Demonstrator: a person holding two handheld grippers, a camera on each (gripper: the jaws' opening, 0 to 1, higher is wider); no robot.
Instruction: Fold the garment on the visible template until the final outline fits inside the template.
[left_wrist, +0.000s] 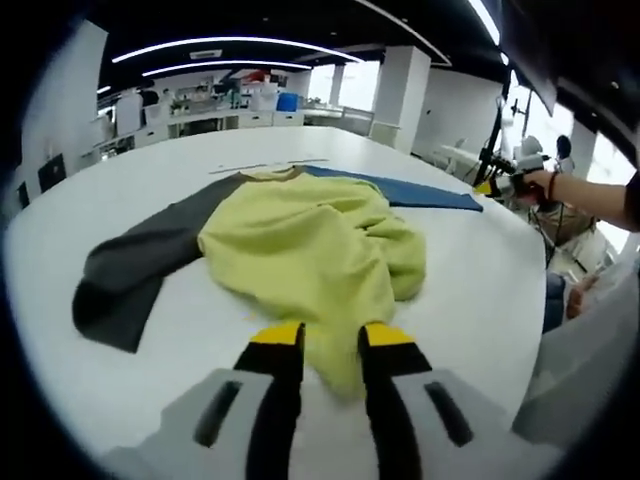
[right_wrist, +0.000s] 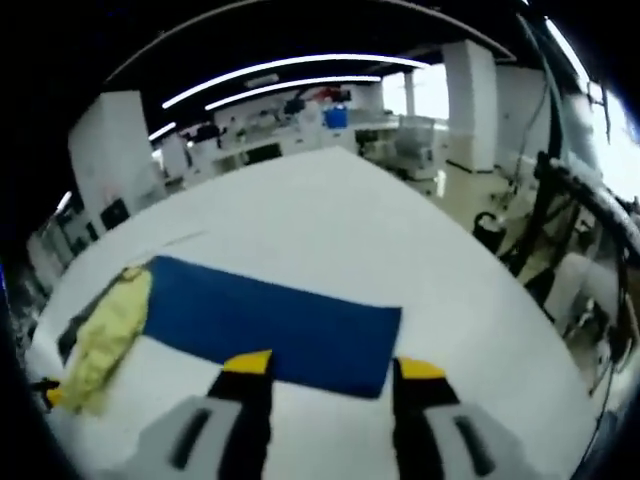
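A crumpled yellow-green garment (left_wrist: 300, 240) with dark grey sleeves (left_wrist: 140, 265) lies on the white table (left_wrist: 150, 170). Its far edge overlaps a flat blue template (left_wrist: 420, 190). My left gripper (left_wrist: 332, 335) is low over the near hem. Its jaws stand apart with the hem's tip lying between them. Held by a hand, my right gripper (left_wrist: 500, 185) hovers past the template's right end. In the right gripper view the template (right_wrist: 270, 325) lies just ahead of my right gripper (right_wrist: 335, 365), which is open and empty. The garment (right_wrist: 110, 330) covers the template's left end.
A person's forearm (left_wrist: 590, 195) reaches in from the right. The table's rounded edge (right_wrist: 480, 290) drops off beyond the template, with dark stands and cables (right_wrist: 560, 200) past it. Benches and shelves (left_wrist: 230, 100) line the far wall.
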